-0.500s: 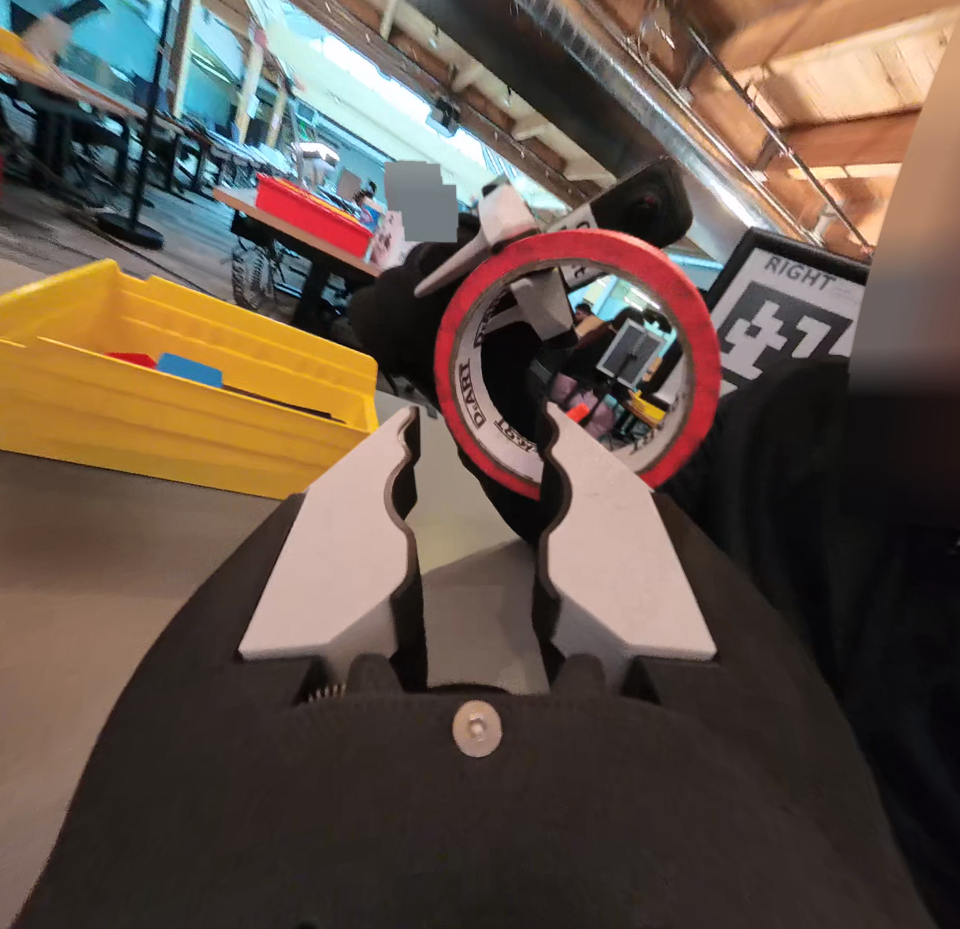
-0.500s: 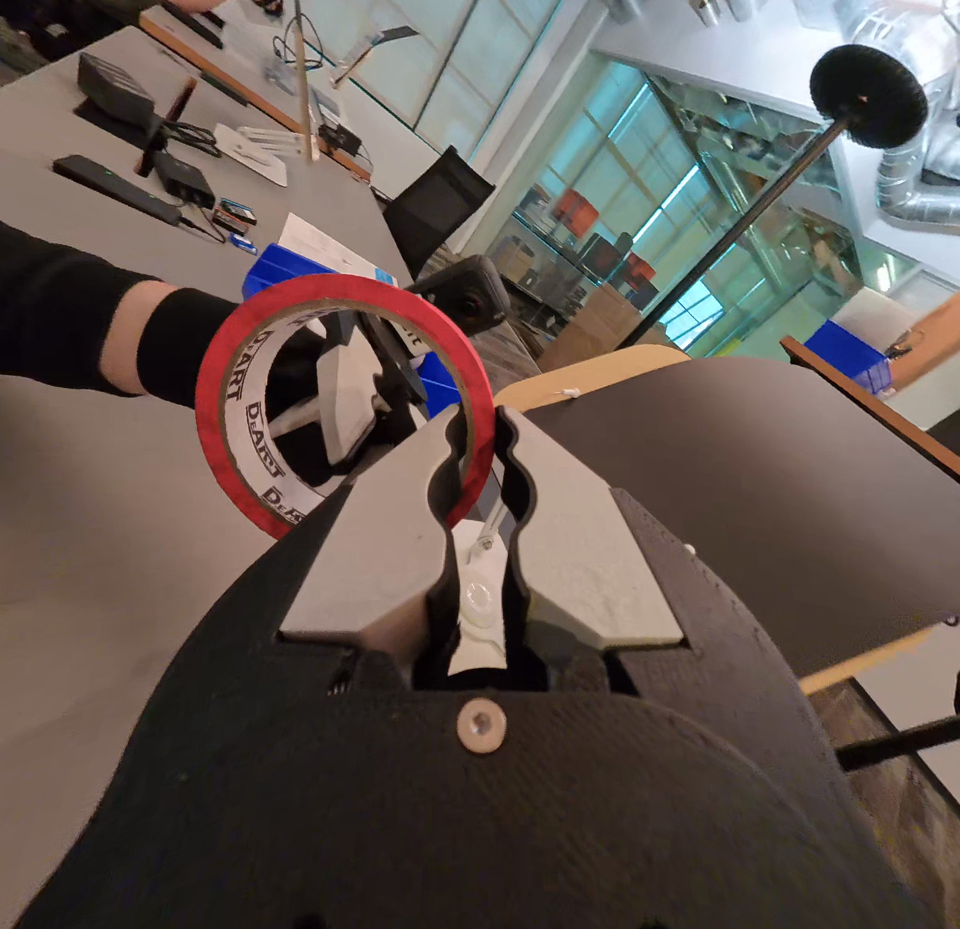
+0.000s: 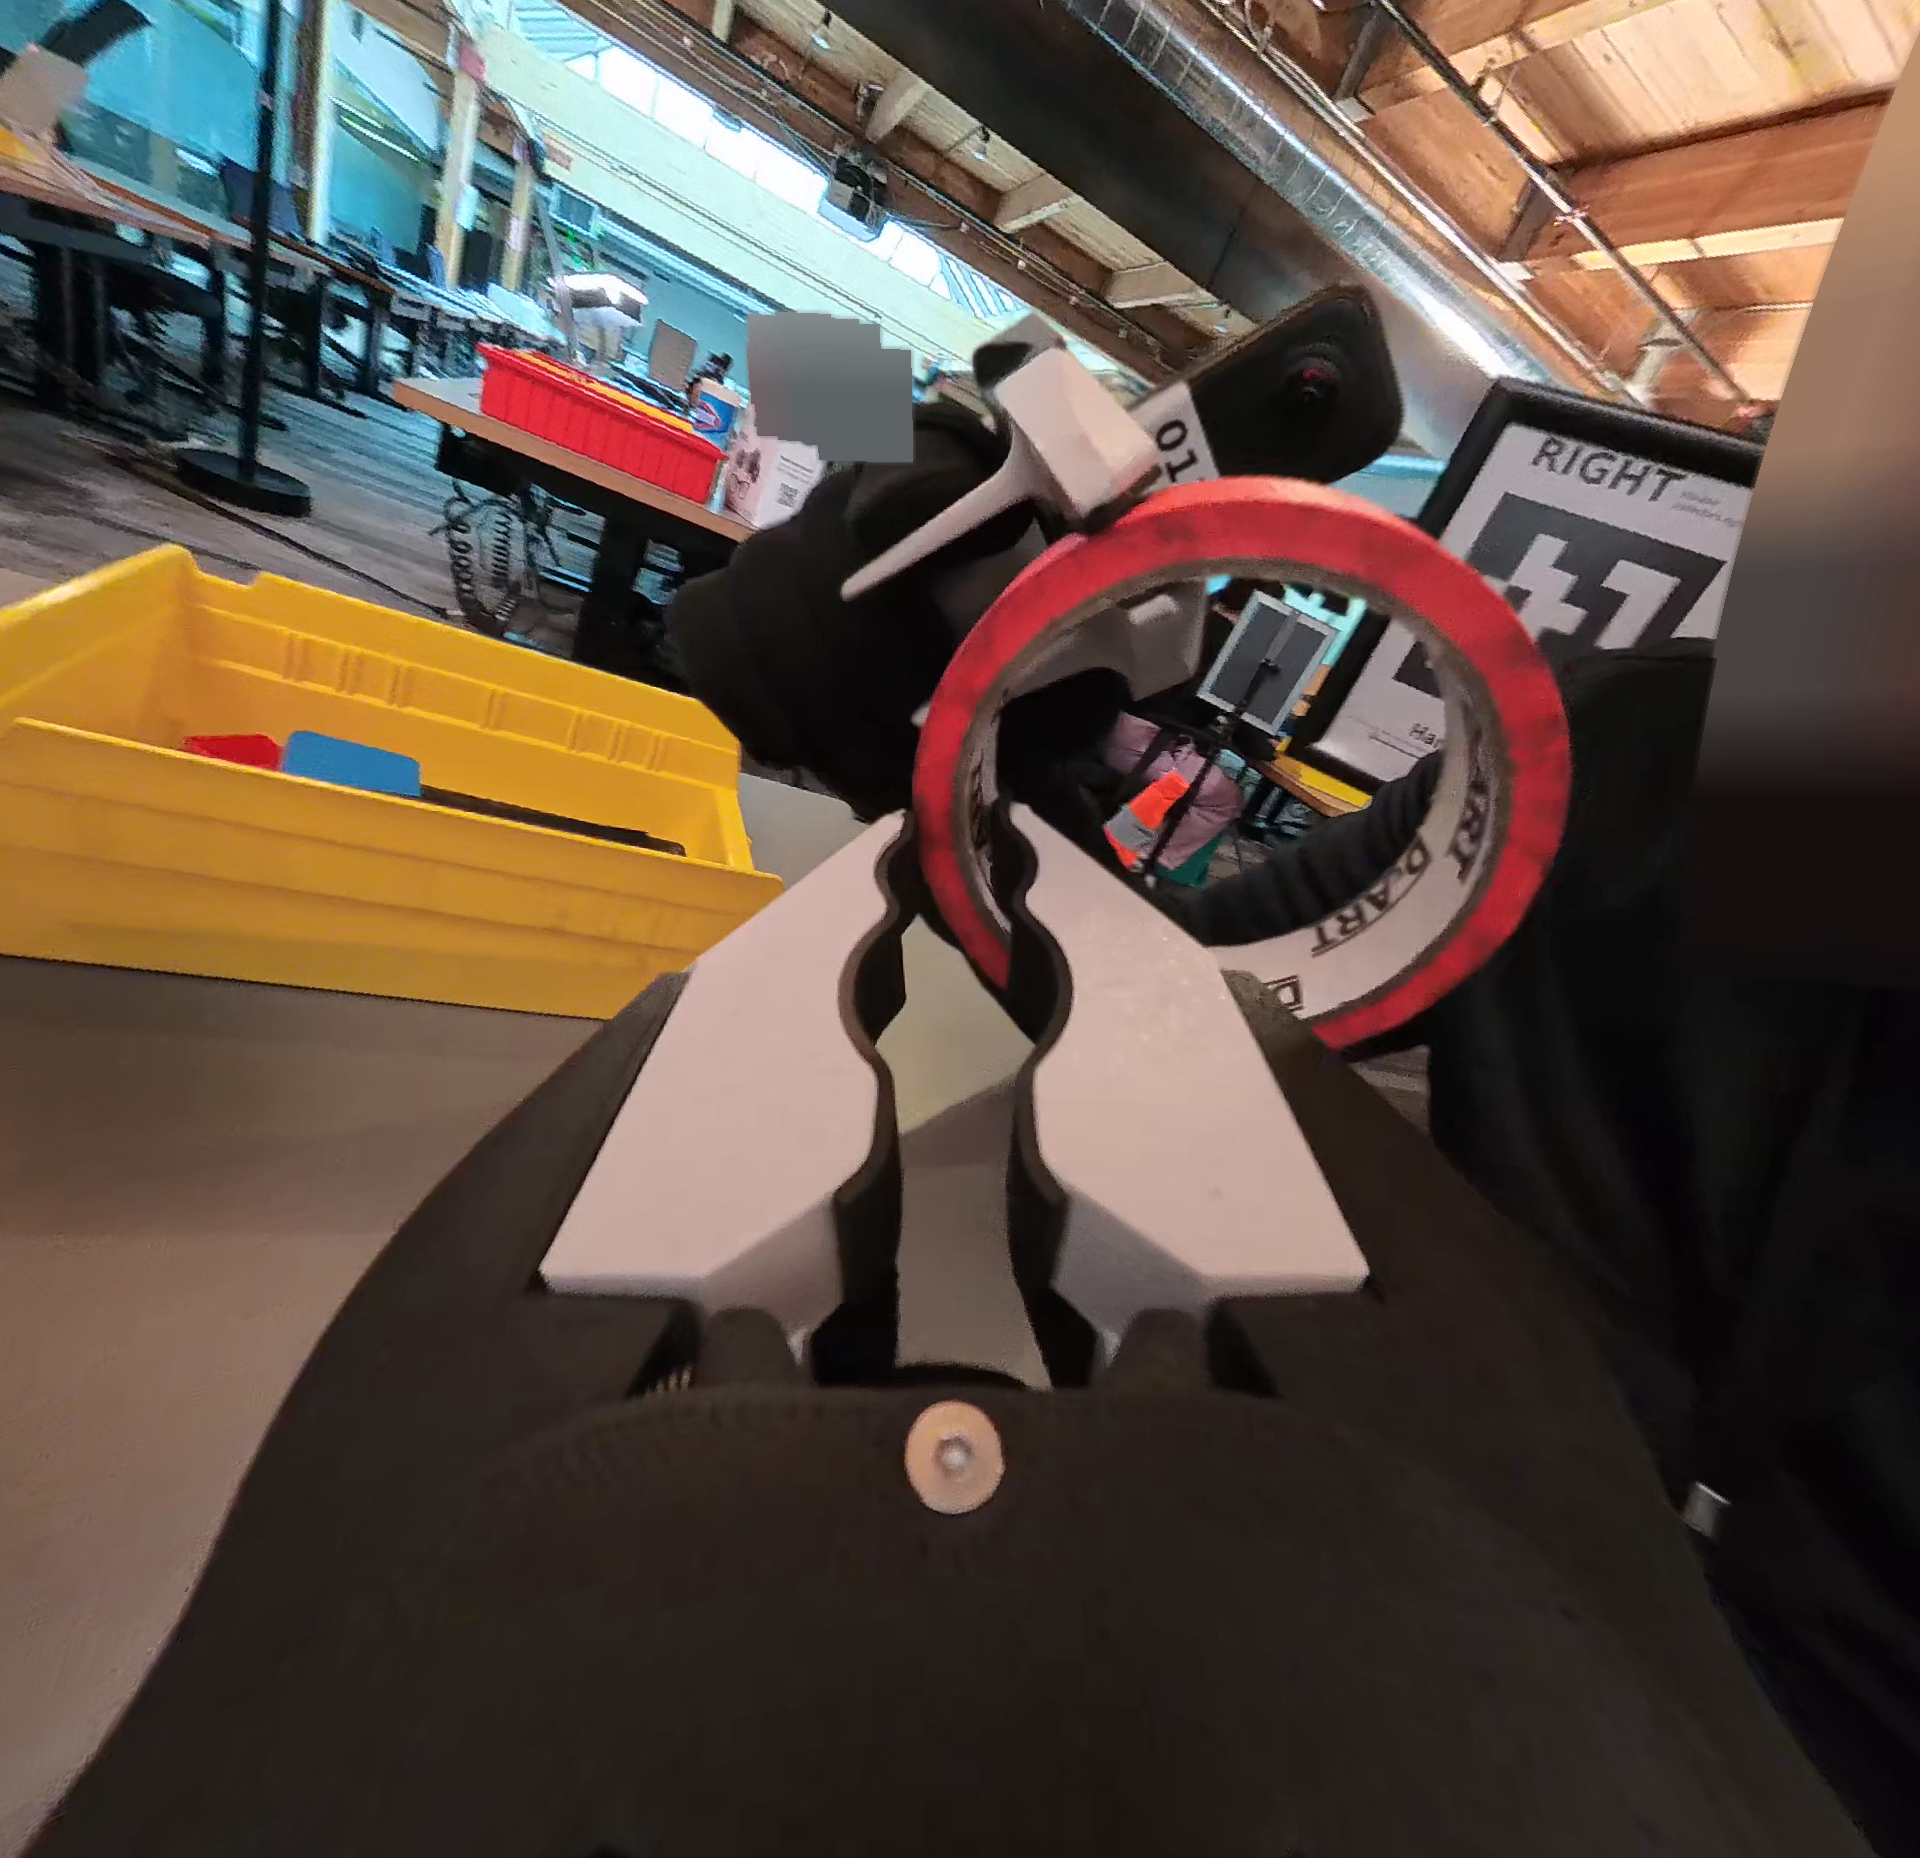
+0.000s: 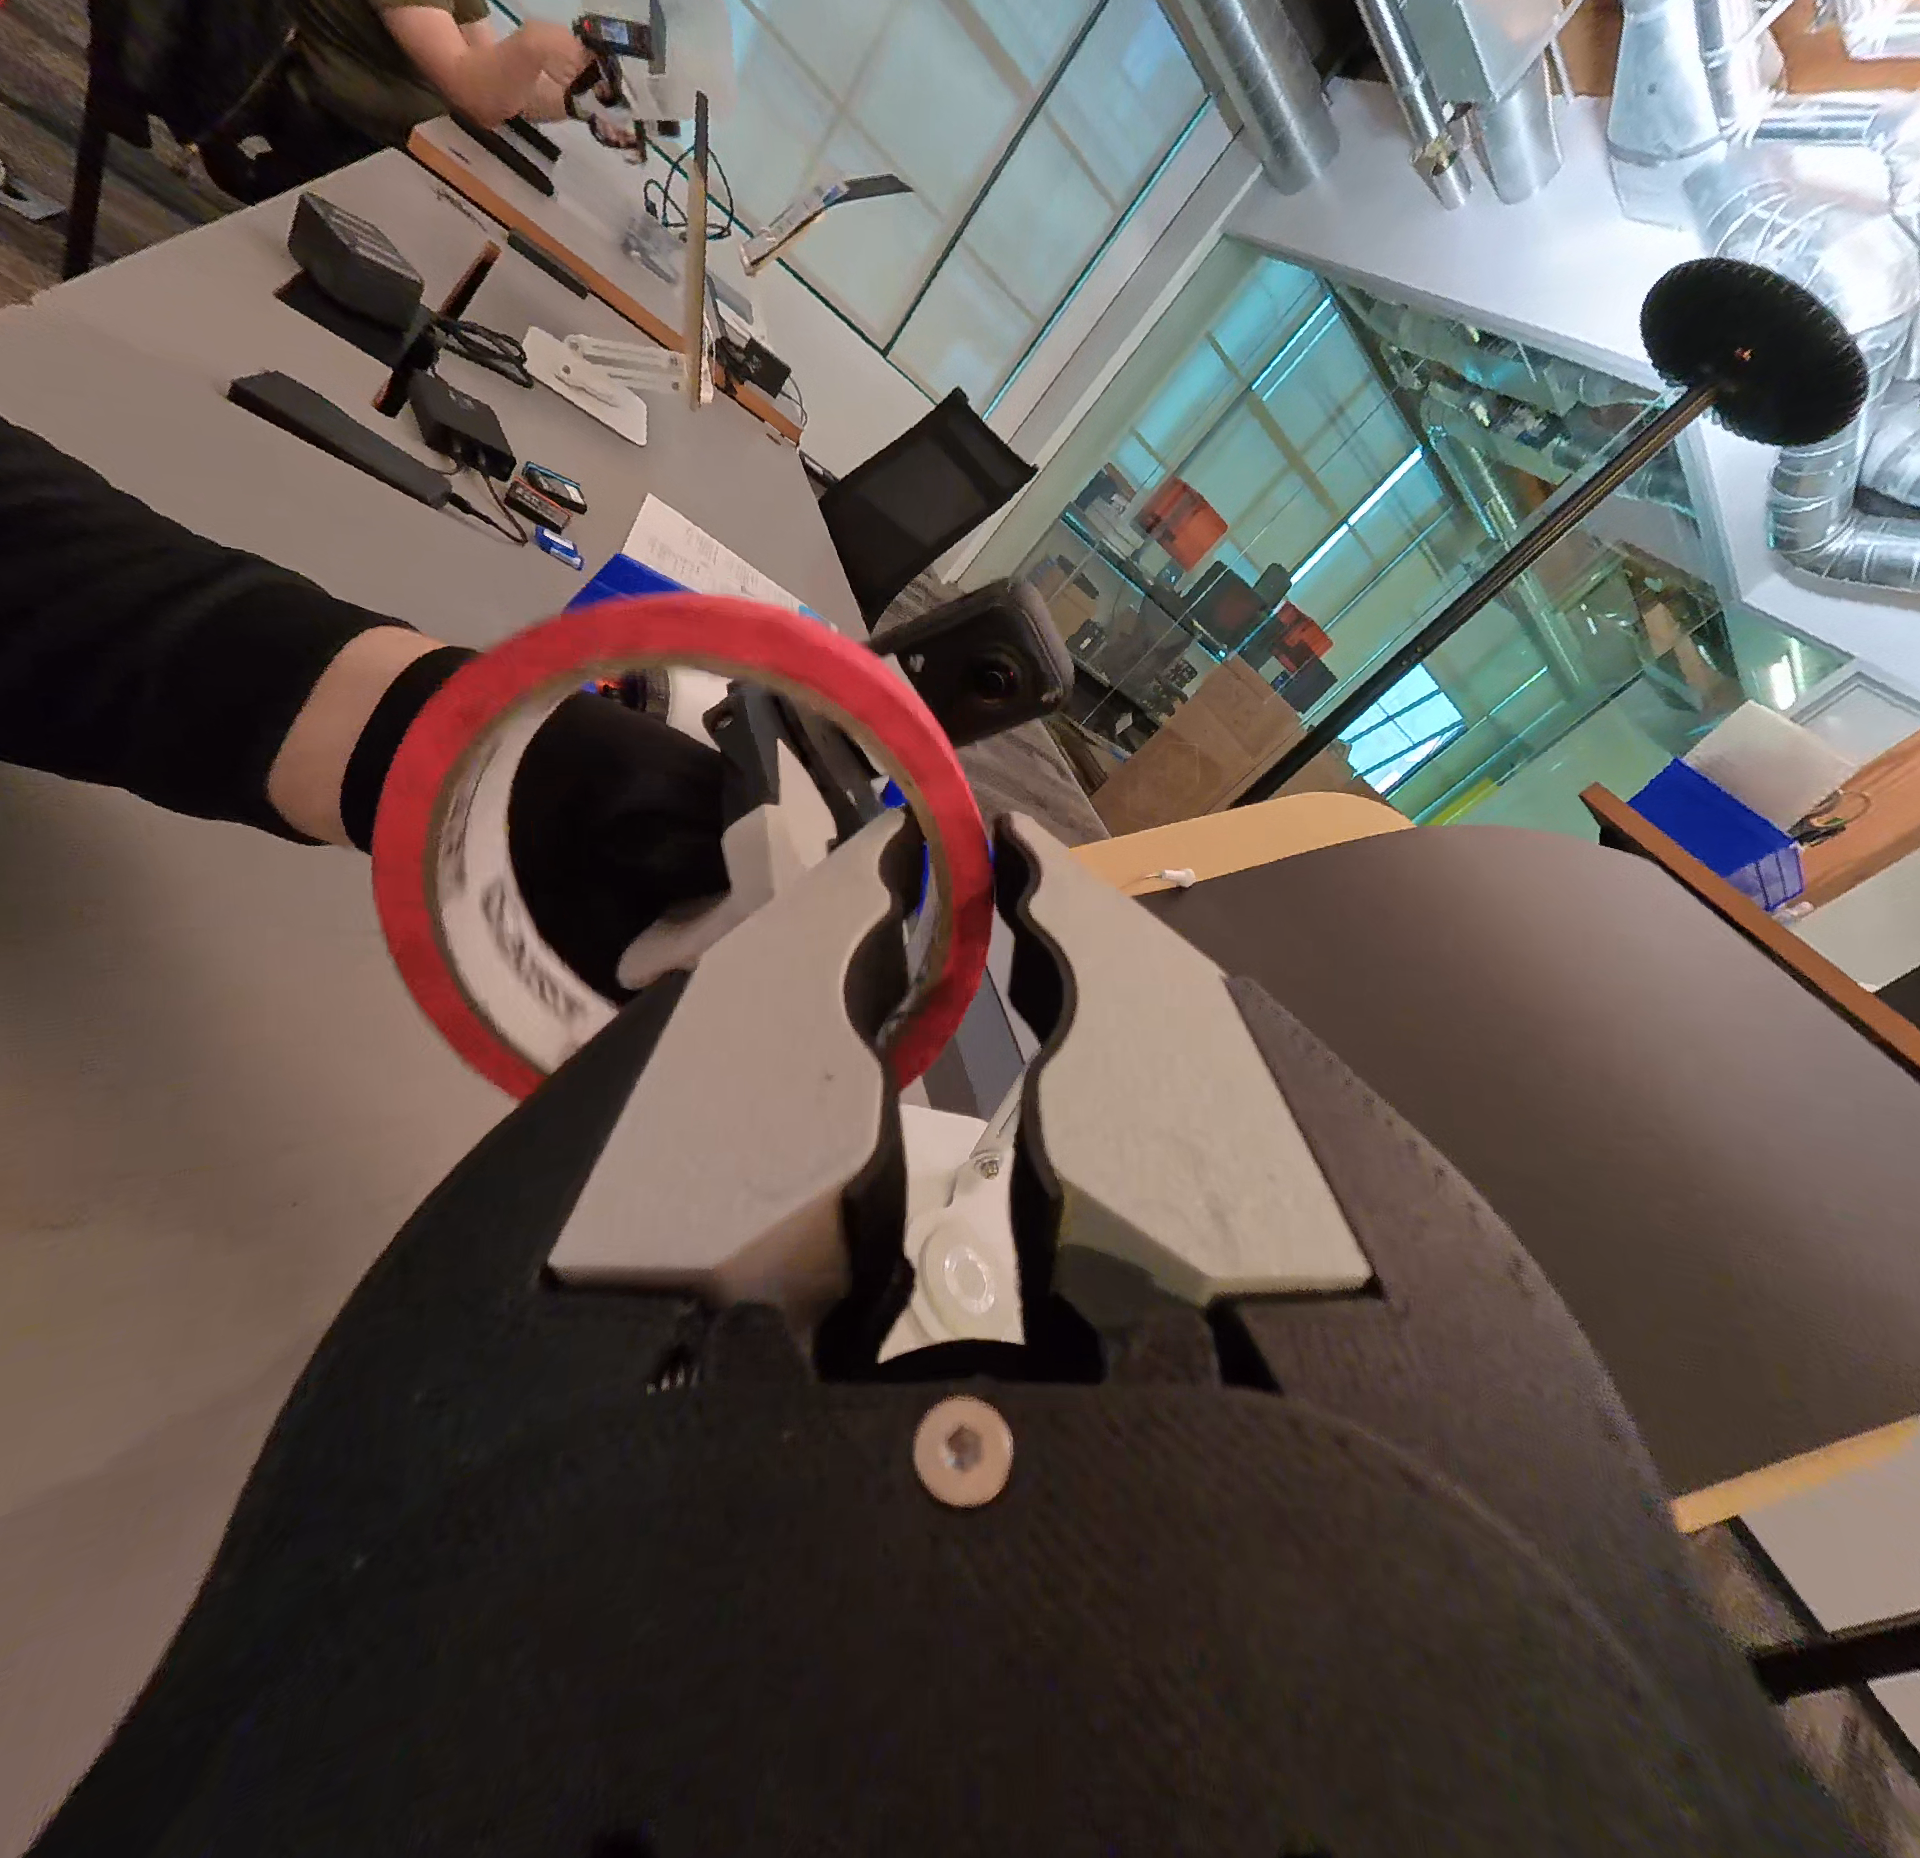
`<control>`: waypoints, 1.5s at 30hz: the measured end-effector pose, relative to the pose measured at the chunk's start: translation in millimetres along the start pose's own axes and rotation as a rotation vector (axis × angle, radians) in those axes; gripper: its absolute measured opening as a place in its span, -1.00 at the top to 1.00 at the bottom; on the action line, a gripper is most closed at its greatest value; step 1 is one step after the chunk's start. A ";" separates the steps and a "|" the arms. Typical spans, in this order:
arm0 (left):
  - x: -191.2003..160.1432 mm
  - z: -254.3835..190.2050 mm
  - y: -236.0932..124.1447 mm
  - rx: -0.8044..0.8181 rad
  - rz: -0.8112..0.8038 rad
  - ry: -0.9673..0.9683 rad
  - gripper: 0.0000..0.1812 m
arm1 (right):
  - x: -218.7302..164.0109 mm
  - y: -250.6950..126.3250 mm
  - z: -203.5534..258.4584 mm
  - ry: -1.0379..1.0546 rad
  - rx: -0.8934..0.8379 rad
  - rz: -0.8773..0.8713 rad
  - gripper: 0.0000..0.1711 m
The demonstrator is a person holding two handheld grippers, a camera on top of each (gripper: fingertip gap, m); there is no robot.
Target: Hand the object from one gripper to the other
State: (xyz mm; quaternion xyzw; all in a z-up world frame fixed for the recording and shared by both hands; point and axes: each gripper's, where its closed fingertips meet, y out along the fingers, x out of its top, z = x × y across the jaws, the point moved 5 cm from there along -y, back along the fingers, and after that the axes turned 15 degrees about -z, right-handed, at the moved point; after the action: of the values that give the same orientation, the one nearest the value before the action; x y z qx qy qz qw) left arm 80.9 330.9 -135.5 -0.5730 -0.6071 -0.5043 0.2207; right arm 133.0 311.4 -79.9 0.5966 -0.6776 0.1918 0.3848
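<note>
Fingers on the left gripper (image 3: 956, 852) now straddle the red tape roll (image 3: 1455, 603), 1 finger outside the band and 1 inside the hole, where half a second ago they stood spread just below it. They look pressed on the band, so I judge the left has taken hold. Over on the right gripper (image 4: 951, 852), the fingers were clamped tight on the roll (image 4: 665, 629) a moment back; now a gap shows beside the band, so that grip reads as loosening, though I cannot tell if it is fully free. That puts the handover at its crossover, with the roll held in the air between both tools. Count: 1 tape roll, 2 grippers, 1 yellow bin (image 3: 312, 873) on the table (image 3: 208, 1133).
</note>
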 end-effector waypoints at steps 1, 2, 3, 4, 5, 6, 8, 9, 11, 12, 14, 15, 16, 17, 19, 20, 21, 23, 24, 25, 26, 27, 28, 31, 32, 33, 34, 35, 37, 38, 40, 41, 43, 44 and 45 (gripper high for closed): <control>3.9 2.1 -1.4 0.033 -0.020 0.034 0.90 | 0.4 0.7 -1.1 0.011 -0.008 0.009 0.71; 7.1 4.0 -3.9 0.061 -0.025 0.069 0.91 | -1.0 1.0 -3.4 0.030 -0.022 0.032 0.57; 7.9 5.1 -6.6 0.083 -0.002 0.115 0.92 | -2.6 0.1 -6.1 0.050 -0.034 0.053 0.53; 11.9 6.9 -9.8 0.124 -0.001 0.177 0.92 | -3.7 -1.4 -8.2 0.080 -0.040 0.060 0.53; 16.5 8.2 -13.3 0.167 0.003 0.248 0.92 | -4.9 -3.1 -9.4 0.123 -0.034 0.065 0.52; 20.3 7.7 -16.4 0.196 0.019 0.301 0.92 | -6.6 -5.1 -11.4 0.158 -0.036 0.071 0.52; 33.8 4.5 -23.6 0.267 0.005 0.437 0.92 | -14.1 -8.3 -14.3 0.252 -0.039 0.100 0.53; 41.3 0.0 -26.8 0.284 -0.009 0.502 0.92 | -19.9 -9.1 -13.0 0.329 -0.022 0.120 0.53; 55.9 -11.7 -32.4 0.324 -0.031 0.667 0.92 | -33.3 -9.5 -10.2 0.458 -0.004 0.153 0.53; 61.1 -18.5 -33.8 0.342 -0.023 0.758 0.92 | -38.6 -8.3 -5.9 0.522 0.022 0.161 0.50; 67.1 -33.0 -33.4 0.367 0.023 0.942 0.92 | -43.4 -3.8 1.6 0.631 0.066 0.139 0.51; 68.1 -39.8 -31.8 0.377 0.055 1.030 0.92 | -44.5 -1.4 4.3 0.681 0.081 0.123 0.55; 67.6 -45.9 -29.3 0.381 0.096 1.109 0.92 | -46.0 0.5 6.5 0.722 0.093 0.111 0.55; 66.7 -50.9 -26.9 0.389 0.138 1.181 0.92 | -47.7 2.0 7.5 0.756 0.095 0.098 0.55; 64.2 -58.9 -22.7 0.405 0.214 1.315 0.92 | -47.3 3.8 10.7 0.845 0.126 0.056 0.55; 61.4 -62.3 -20.1 0.397 0.255 1.362 0.92 | -46.6 4.8 12.7 0.887 0.146 0.036 0.52; 59.4 -64.1 -18.0 0.403 0.287 1.404 0.92 | -46.3 5.7 13.9 0.915 0.158 0.019 0.52; 55.2 -66.6 -13.7 0.400 0.324 1.454 0.91 | -45.3 7.3 17.7 0.958 0.191 -0.005 0.52; 53.6 -67.6 -11.5 0.398 0.329 1.468 0.91 | -45.2 8.1 20.7 0.975 0.211 -0.007 0.52; 52.1 -68.8 -9.3 0.392 0.332 1.482 0.92 | -45.1 9.1 23.4 0.983 0.228 -0.008 0.54; 49.5 -70.0 -6.9 0.377 0.340 1.482 0.92 | -44.7 10.0 25.3 0.990 0.241 -0.014 0.62; 47.4 -71.0 -4.6 0.366 0.344 1.484 0.92 | -43.7 10.9 26.8 1.003 0.255 -0.026 0.69; 46.6 -72.2 -2.7 0.365 0.339 1.497 0.92 | -42.6 11.5 28.5 1.013 0.270 -0.039 0.77; 42.8 -72.4 0.1 0.355 0.366 1.515 0.91 | -43.9 11.7 29.5 1.008 0.277 -0.041 0.85; 42.9 -72.9 0.4 0.353 0.362 1.518 0.91 | -43.8 11.6 28.1 0.998 0.269 -0.042 0.86; 42.6 -73.0 0.6 0.345 0.359 1.510 0.91 | -44.2 11.4 27.3 0.984 0.261 -0.032 0.88; 42.0 -72.2 0.3 0.340 0.365 1.497 0.90 | -45.1 11.2 26.0 0.957 0.246 -0.020 0.89; 41.2 -71.4 -0.3 0.330 0.372 1.486 0.89 | -45.9 10.7 23.4 0.921 0.223 -0.016 0.90; 39.1 -69.2 -3.9 0.310 0.411 1.420 0.82 | -50.0 7.3 15.5 0.842 0.160 0.016 0.92; 40.3 -64.3 -8.1 0.340 0.443 1.375 0.76 | -53.5 5.0 12.1 0.773 0.127 0.060 0.92; 41.0 -57.9 -17.2 0.347 0.470 1.280 0.66 | -57.3 1.2 7.1 0.633 0.075 0.150 0.93; 41.8 -55.8 -21.5 0.344 0.467 1.216 0.65 | -58.2 -0.4 4.0 0.574 0.047 0.185 0.93; 46.2 -53.5 -28.7 0.345 0.441 1.103 0.65 | -58.9 -3.1 -1.7 0.460 -0.002 0.242 0.92; 48.2 -52.3 -32.2 0.346 0.429 1.049 0.61 | -59.3 -4.3 -4.7 0.390 -0.028 0.273 0.93; 50.9 -51.4 -34.9 0.349 0.408 0.991 0.55 | -59.9 -5.5 -7.2 0.316 -0.050 0.309 0.93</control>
State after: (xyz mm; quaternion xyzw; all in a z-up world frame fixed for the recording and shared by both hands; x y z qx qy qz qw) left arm 20.4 316.2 -84.7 -0.3286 -0.3823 -0.5522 0.6641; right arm 139.8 355.0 -121.3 0.4386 -0.6968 0.3226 0.4670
